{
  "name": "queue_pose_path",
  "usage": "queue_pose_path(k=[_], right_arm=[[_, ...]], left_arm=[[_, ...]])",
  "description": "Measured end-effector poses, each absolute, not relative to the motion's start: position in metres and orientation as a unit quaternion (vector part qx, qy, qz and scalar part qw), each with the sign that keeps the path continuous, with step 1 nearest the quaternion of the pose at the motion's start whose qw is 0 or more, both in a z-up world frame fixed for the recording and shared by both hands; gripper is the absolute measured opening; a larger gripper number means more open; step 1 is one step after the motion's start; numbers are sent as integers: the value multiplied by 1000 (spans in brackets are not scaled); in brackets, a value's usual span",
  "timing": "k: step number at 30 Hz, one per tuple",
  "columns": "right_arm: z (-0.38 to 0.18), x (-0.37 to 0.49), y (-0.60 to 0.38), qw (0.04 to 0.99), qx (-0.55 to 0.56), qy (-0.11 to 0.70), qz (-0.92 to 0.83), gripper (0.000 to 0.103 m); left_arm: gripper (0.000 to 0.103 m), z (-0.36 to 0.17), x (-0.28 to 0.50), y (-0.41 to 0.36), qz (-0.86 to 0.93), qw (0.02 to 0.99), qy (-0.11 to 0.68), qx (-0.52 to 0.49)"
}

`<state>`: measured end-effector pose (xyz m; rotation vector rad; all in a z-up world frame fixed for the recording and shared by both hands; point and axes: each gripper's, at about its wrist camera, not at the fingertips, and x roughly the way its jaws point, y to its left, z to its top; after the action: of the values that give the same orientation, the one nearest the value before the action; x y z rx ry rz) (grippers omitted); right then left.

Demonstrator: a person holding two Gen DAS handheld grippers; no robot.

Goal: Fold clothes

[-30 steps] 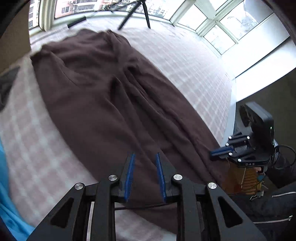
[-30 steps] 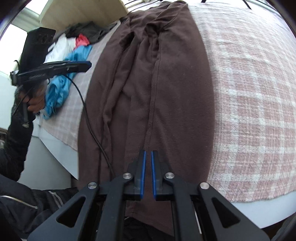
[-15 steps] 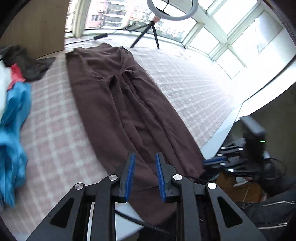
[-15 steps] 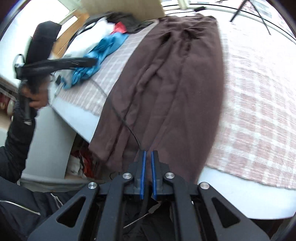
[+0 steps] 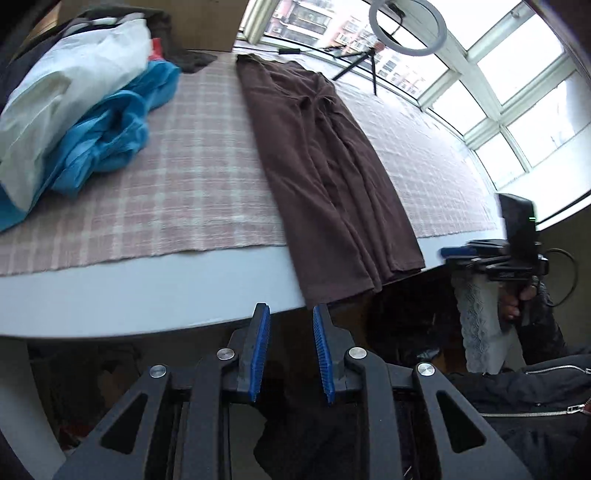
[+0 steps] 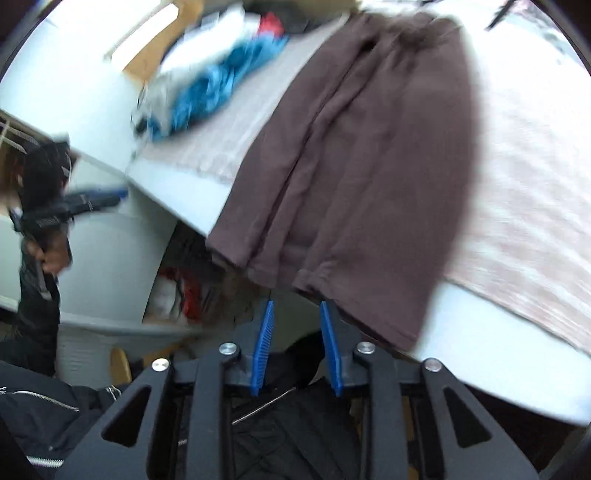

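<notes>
Both tools have pulled back off the desk since a second ago, and the right tool (image 6: 295, 341), then pinched shut, now stands parted and empty like the left tool (image 5: 290, 350). The brown trousers (image 5: 328, 173) lie lengthwise across the checked cloth (image 5: 166, 177), cuffs draped over the desk (image 5: 129, 288) edge. Piled clothes (image 5: 85, 107) sit upper left; windows (image 5: 517, 85) upper right.

Ring light (image 5: 407, 26) on tripod by windows (image 5: 517, 92). Pink plaid cloth (image 5: 177, 177) covers white surface (image 5: 147, 291). Lace fabric (image 5: 476, 325) hangs below edge.
</notes>
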<state>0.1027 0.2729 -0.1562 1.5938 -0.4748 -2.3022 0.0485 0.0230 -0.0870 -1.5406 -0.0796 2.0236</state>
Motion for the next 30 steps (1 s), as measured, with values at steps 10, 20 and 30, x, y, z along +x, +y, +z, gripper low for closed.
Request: queue_pose_path(k=[10, 20, 30], right_arm=[[-197, 93, 268, 45, 563, -78, -822, 52], [-231, 82, 300, 15, 576, -133, -806, 52], [-237, 78, 293, 32, 592, -110, -797, 52]], left_arm=[[24, -169, 42, 109, 718, 309, -6, -623], [36, -189, 39, 135, 707, 285, 21, -647], [40, -188, 44, 151, 705, 284, 46, -649]])
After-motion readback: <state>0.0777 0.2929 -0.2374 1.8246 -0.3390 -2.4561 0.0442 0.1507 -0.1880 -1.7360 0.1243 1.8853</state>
